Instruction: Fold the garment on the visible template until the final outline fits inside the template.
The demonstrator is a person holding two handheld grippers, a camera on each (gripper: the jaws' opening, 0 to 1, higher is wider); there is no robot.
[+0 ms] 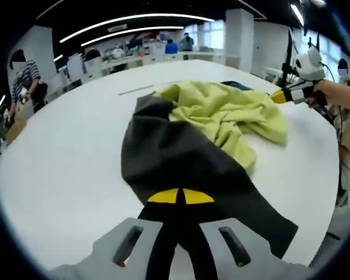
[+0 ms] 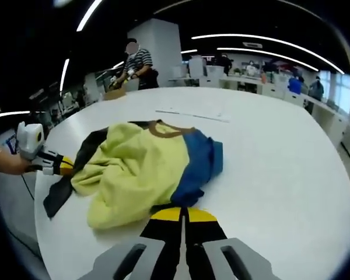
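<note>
Both hand-held grippers, left (image 1: 180, 197) and right (image 2: 182, 215), are pinching shut on opposite edges of the crumpled yellow, grey and blue fabric garment (image 2: 146, 169) on the white desk (image 2: 268, 151); spreading it flat seems to be coming next, pulling toward six o'clock.

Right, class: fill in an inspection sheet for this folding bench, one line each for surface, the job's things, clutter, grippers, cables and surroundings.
Surface: white table, bare beside the cloth; a thin dark line marked on it; no template outline that I can make out.
Job's things: garment, crumpled in a heap, yellow-green, dark grey and blue panels, brown collar.
Clutter: nothing seen.
Grippers: left gripper jaws together over the dark grey cloth; right gripper jaws together at the garment's blue edge; whether either pinches cloth is unclear.
Cables: nothing seen on the table.
Surroundings: open room, ceiling strip lights, desks behind, a person in a striped top standing beyond the table.
</note>
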